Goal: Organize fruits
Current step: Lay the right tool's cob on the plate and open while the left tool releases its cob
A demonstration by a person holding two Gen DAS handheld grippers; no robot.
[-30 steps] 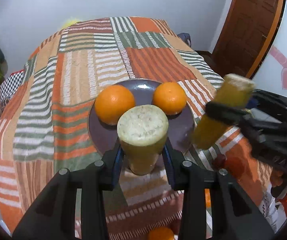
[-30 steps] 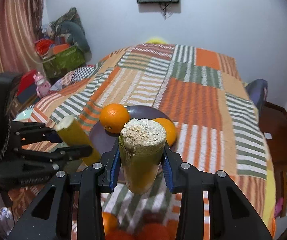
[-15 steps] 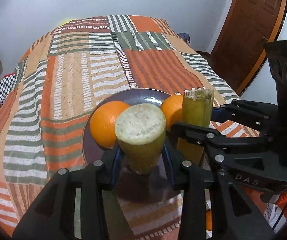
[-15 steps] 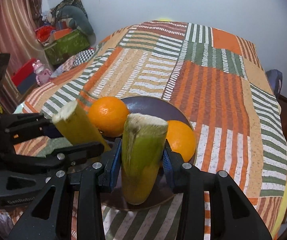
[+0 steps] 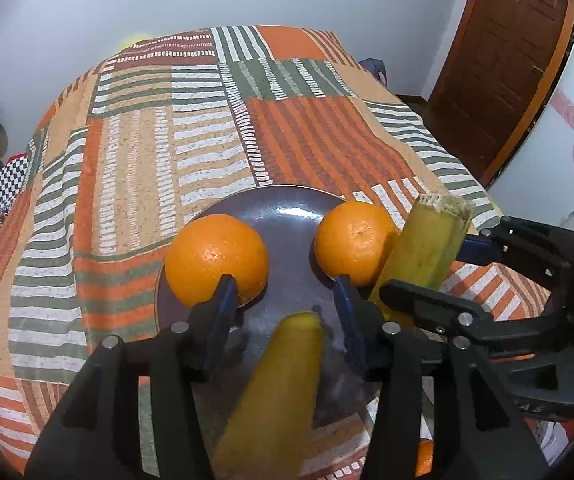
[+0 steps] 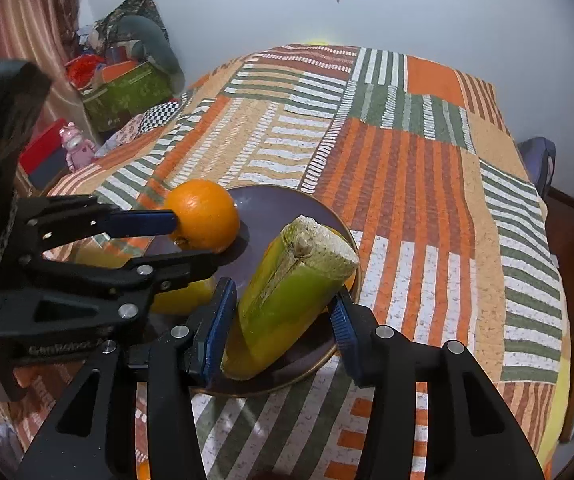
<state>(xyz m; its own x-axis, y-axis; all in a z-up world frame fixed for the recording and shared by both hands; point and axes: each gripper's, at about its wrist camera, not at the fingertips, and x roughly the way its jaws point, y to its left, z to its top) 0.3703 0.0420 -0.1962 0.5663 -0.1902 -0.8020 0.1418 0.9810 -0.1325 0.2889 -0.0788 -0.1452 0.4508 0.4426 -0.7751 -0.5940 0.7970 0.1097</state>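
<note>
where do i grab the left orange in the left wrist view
Take the orange across its widest middle, from above. It is round, so pads set off-centre would likely slip. Bare plate separates it from the other orange, leaving room for a finger.

Glossy plate (image 5: 287, 216), woven cloth bedspread (image 5: 159, 128), wooden door (image 5: 503, 64)

Blurred yellow stalk piece (image 5: 283, 380), lower end cut off by frame edge.

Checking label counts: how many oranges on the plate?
2. The left orange sits at the plate's left edge; the right orange at its right, beside the leaning cane piece. Part of the plate is covered, so another could hide.
</note>
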